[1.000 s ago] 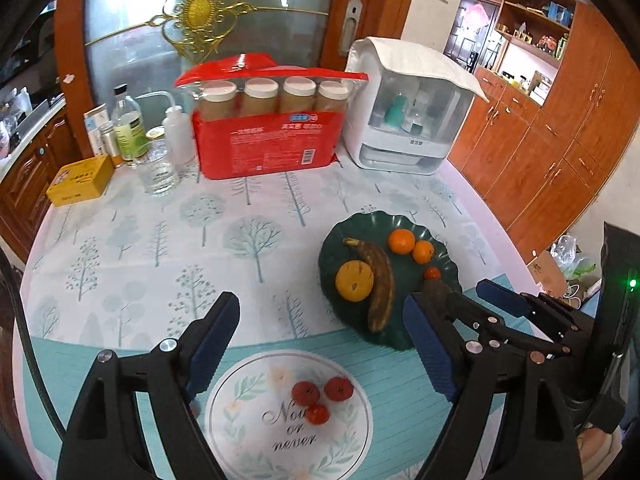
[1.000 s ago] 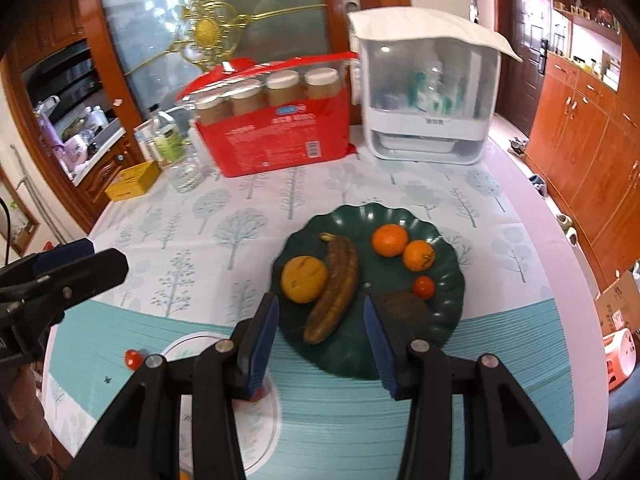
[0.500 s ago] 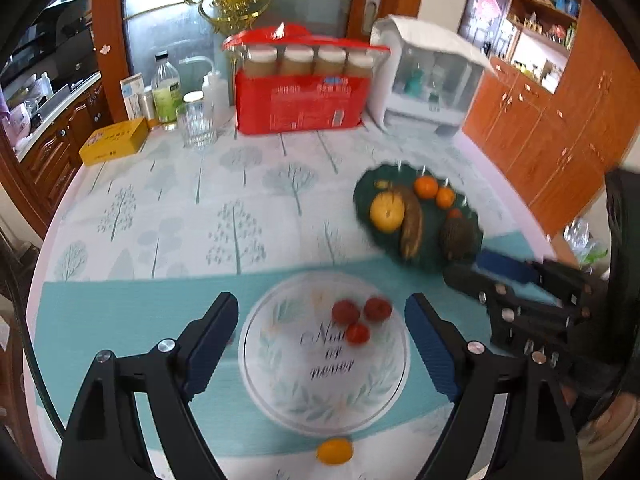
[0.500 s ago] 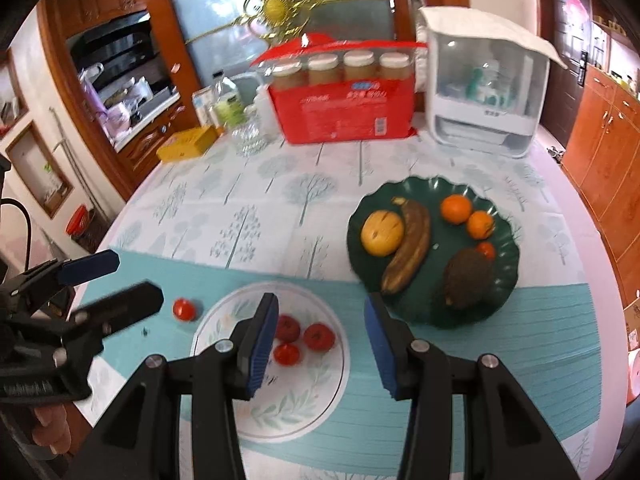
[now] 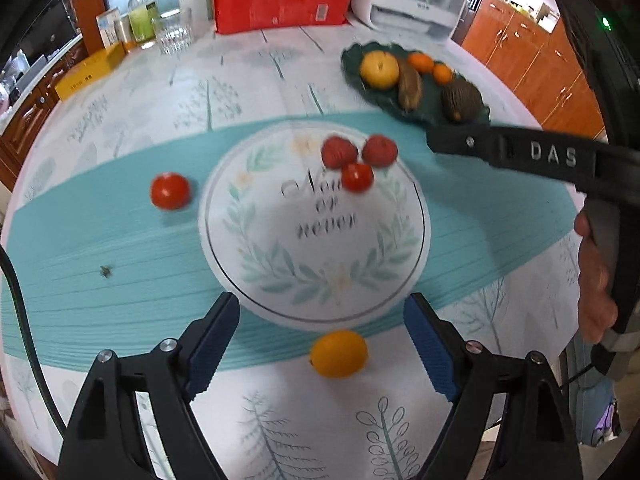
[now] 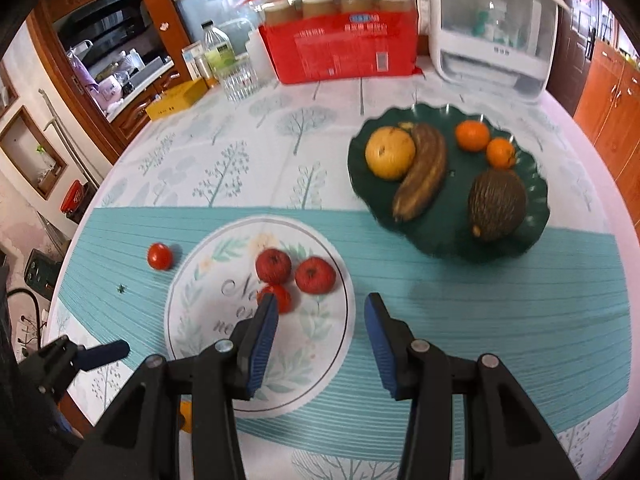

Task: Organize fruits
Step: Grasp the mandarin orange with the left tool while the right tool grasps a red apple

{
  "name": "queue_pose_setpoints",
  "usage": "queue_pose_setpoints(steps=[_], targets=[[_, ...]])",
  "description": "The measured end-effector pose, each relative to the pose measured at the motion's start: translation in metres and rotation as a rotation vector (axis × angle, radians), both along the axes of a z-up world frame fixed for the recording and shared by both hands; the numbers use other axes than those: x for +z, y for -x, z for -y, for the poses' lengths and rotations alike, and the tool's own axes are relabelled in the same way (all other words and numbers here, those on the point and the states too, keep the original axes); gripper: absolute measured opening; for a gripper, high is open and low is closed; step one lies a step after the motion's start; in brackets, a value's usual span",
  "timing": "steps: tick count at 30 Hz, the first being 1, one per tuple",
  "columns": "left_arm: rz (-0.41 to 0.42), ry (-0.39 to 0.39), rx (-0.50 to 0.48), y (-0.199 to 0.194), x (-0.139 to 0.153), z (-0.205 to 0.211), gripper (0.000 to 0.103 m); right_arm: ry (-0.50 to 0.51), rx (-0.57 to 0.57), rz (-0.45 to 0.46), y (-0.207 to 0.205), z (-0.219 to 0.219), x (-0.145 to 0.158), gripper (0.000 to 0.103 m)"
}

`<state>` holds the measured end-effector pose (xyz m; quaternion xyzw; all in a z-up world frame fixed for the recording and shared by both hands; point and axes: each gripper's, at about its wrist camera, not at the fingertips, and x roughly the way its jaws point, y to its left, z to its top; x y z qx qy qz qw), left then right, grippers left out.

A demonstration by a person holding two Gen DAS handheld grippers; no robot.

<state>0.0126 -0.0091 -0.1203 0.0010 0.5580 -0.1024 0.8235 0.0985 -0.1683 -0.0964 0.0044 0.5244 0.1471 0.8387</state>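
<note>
A white plate (image 5: 280, 276) (image 6: 320, 360) holds three small red fruits (image 5: 354, 160) (image 6: 296, 276). A loose red tomato (image 5: 170, 191) (image 6: 160, 256) lies on the cloth left of it. A small orange fruit (image 5: 339, 354) lies at the plate's near edge, between the open fingers of my left gripper (image 5: 324, 348). A dark green plate (image 6: 516, 236) (image 5: 356, 80) holds a yellow-orange fruit (image 6: 390, 153), a brown banana (image 6: 422, 172), two small oranges (image 6: 472, 135) and a dark avocado (image 6: 497, 204). My right gripper (image 6: 318, 340) is open and empty over the white plate's right part.
At the table's back stand a red carton of jars (image 6: 344, 48), a white appliance (image 6: 492, 28), a glass (image 6: 240, 80), a bottle (image 6: 216, 50) and a yellow box (image 6: 176, 98). The table's rounded edge lies near on the left and right. Wooden cabinets (image 5: 532, 52) stand to the right.
Both grippers have pulled back toward the near table edge. The white plate now fills the middle of both views. The orange fruit has come between my left fingers. Both stay open.
</note>
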Motion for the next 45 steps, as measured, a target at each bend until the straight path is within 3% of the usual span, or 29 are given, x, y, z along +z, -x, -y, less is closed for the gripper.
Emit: queue_pose_setpoints(steps=[14, 29, 35, 45], targets=[[-0.064, -0.006, 0.040, 0.013, -0.035, 0.007, 0.036, -0.017, -0.008, -0.026, -0.017, 0.001, -0.026, 0.045], [0.010, 0.002, 0.178, -0.002, -0.024, -0.011, 0.035, -0.024, 0.023, -0.069, -0.043, -0.015, -0.053, 0.045], [0.016, -0.003, 0.205, -0.011, -0.022, -0.018, 0.035, -0.032, 0.053, -0.088, -0.046, -0.022, -0.060, 0.034], [0.026, -0.003, 0.220, -0.025, -0.017, -0.023, 0.035, -0.012, 0.075, -0.054, -0.043, -0.025, -0.053, 0.033]])
